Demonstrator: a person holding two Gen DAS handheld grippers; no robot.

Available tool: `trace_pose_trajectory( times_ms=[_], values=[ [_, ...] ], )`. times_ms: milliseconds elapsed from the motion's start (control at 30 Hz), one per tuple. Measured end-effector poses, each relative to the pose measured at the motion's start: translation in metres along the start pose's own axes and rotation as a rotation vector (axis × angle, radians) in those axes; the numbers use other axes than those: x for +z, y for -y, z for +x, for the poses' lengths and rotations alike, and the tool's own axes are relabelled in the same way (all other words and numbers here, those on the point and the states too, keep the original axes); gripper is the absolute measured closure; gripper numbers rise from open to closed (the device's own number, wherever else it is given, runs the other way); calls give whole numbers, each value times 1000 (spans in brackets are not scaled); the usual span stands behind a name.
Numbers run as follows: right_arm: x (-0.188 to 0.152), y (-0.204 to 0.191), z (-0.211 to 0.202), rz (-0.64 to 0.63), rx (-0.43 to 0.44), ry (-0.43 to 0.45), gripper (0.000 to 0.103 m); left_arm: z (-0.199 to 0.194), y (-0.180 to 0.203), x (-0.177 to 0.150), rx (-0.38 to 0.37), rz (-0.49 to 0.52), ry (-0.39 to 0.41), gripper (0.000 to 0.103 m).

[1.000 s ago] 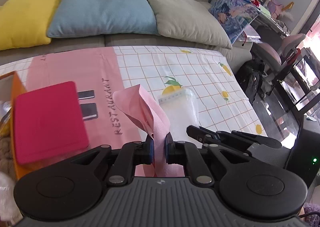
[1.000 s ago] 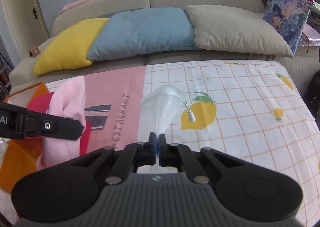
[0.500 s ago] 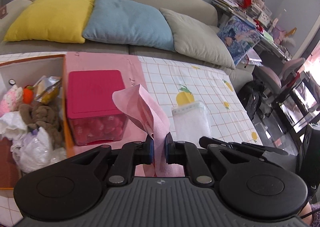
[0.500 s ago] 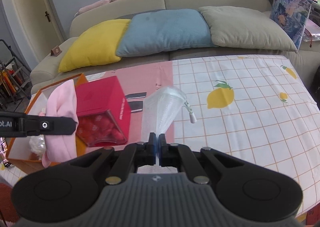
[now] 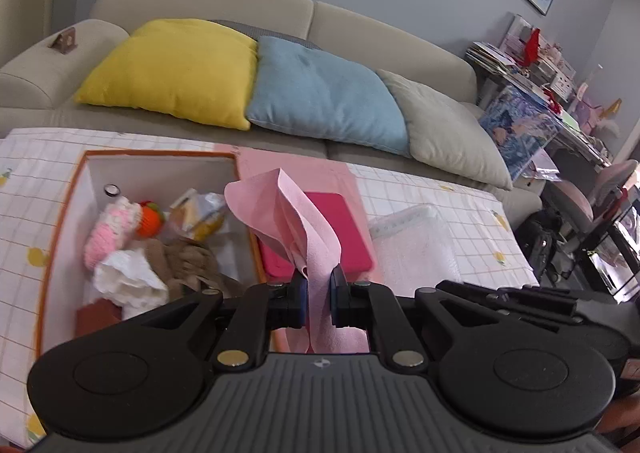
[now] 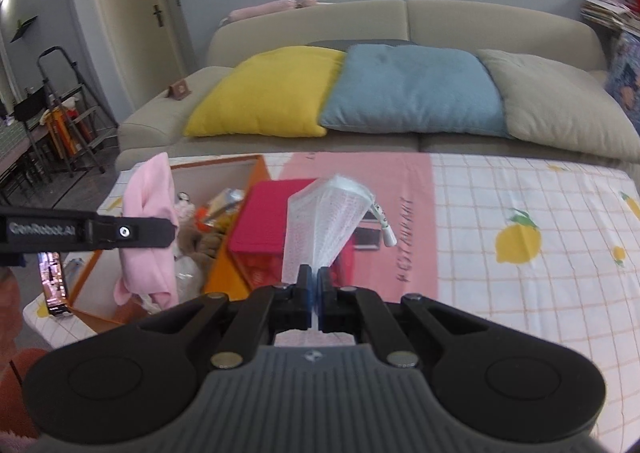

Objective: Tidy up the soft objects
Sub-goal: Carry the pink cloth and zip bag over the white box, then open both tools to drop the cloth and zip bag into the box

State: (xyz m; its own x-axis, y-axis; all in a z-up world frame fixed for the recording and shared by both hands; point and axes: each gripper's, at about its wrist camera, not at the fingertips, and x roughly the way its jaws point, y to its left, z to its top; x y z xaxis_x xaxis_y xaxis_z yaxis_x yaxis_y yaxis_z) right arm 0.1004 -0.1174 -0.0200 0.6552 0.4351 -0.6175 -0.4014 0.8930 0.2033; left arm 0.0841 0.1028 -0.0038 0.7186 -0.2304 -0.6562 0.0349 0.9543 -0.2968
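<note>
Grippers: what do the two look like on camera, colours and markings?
Both are matte black with a ribbed grey base, linkage arms with silver pivot screws and blue pads. The left gripper shows white "GenRobot.AI" lettering in the right wrist view. The right gripper looks identical.

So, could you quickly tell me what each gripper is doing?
Left gripper: closed on pink cloth.
Right gripper: closed on clear mesh bag.

Pink cloth [image 5: 298, 231] hides red box's [image 5: 340, 229] left side. Orange box [image 5: 64, 209] base lost behind left tool [image 5: 319, 289]. Mesh bag's [image 6: 324, 225] lower end hidden between right tool [image 6: 314, 287] jaws.
</note>
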Motion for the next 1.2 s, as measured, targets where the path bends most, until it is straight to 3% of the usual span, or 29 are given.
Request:
trace_pose_trajectory(
  times_ms=[333,567,767,1200],
  values=[
    [56,-58,46,-74,134,39,103,-3,-59,39,106,5,52,92],
    [83,-85,93,-73,189,22,103,16,-101,71,193,21,39,92],
    [89,-102,143,-102,211,-43,103,54,-119,76,243,57,-53,92],
    [67,-112,225,-214,203,-202,103,128,-141,47,189,25,-262,92]
  ],
)
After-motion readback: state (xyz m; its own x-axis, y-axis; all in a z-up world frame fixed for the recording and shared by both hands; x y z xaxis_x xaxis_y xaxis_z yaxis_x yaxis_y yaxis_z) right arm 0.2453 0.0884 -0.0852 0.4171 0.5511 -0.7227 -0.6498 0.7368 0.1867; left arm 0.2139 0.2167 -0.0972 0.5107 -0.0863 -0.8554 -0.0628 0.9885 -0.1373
